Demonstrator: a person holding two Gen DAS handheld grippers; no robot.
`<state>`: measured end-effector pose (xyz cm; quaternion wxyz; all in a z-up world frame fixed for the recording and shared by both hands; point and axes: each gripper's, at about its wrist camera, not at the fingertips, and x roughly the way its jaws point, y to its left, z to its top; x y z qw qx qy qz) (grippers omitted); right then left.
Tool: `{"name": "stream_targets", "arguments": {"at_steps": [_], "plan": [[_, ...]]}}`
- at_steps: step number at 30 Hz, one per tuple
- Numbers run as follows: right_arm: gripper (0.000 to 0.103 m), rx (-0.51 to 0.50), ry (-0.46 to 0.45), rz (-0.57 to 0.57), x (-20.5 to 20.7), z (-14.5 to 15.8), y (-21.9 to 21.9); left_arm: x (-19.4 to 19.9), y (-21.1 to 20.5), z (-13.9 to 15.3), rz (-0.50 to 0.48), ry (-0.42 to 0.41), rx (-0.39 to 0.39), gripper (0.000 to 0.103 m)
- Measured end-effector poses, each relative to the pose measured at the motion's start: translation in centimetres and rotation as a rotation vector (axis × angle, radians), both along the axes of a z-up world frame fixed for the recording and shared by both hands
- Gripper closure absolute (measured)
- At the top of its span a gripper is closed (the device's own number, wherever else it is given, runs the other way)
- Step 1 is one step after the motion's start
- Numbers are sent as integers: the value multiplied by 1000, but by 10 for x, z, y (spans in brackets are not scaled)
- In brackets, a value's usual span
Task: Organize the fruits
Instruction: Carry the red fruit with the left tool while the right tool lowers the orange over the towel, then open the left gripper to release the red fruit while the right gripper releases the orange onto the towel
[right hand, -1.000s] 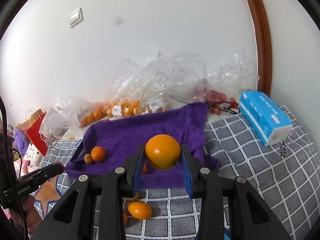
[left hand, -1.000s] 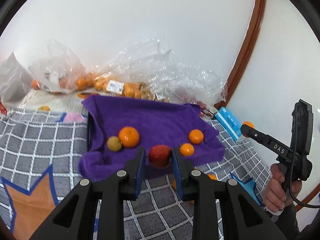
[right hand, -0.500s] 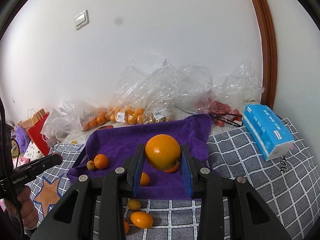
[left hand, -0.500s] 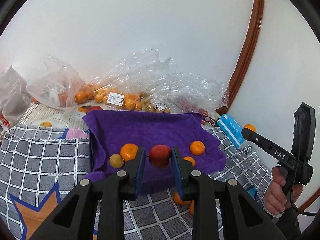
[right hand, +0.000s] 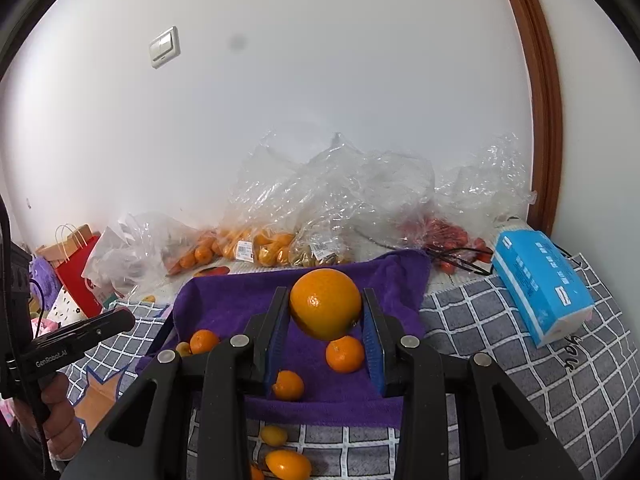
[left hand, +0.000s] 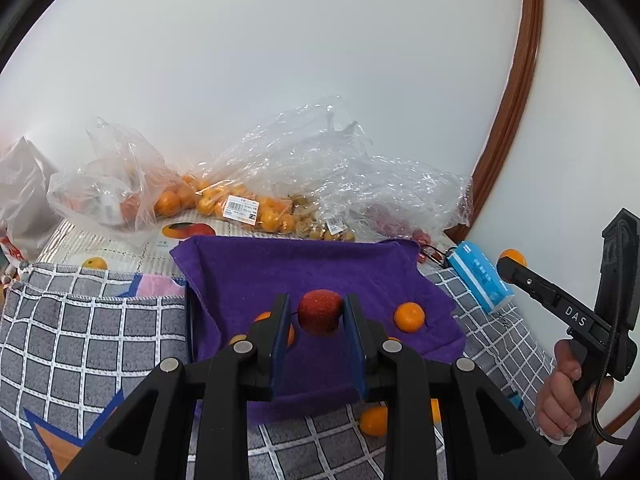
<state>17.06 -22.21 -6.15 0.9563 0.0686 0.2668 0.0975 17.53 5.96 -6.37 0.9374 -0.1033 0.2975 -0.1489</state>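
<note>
On the checked blanket: a purple towel (left hand: 320,264) lies spread over a dark tray, its far edge toward the wall.
Left gripper (left hand: 316,320): clenched on a red apple (left hand: 320,311), blue pads pressing both sides, the fruit lifted clear above the towel's near half.
Right gripper (right hand: 326,320): clamped on a large orange (right hand: 325,303), held in the air over the towel's middle.
Fruit on the towel: a mandarin (right hand: 345,353) sits just below the held orange, a smaller one (right hand: 288,385) near the towel's front edge, and another mandarin (right hand: 204,341) beside a small yellowish fruit (right hand: 183,348) at the left edge.
Fruit off the towel: two small yellow-orange fruits (right hand: 288,463) lie on the blanket just past the towel's front edge.
Behind the towel: clear plastic bags (left hand: 320,184) piled against the white wall, some holding mandarins with price labels, one at the right holding small red fruit.
Right side of the blanket: a blue tissue pack (right hand: 540,280) lying near the wooden door frame.
Left corner: a red paper bag (right hand: 78,268) and more plastic bags.
Hands: the person's right hand (left hand: 564,400) grips its black handle; the left hand (right hand: 60,420) grips the other handle at the blanket's left side.
</note>
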Motion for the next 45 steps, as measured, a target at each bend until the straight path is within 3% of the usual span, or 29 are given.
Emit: {"name": "stream_targets", "arguments": {"at_steps": [22, 30, 45], "plan": [[68, -29, 27, 7, 57, -16, 8, 57, 21, -15, 80, 42, -21, 77], [68, -33, 81, 4, 81, -41, 3, 80, 21, -28, 94, 81, -8, 77], [68, -53, 239, -28, 117, -100, -1, 103, 19, -80, 63, 222, 0, 77]]}}
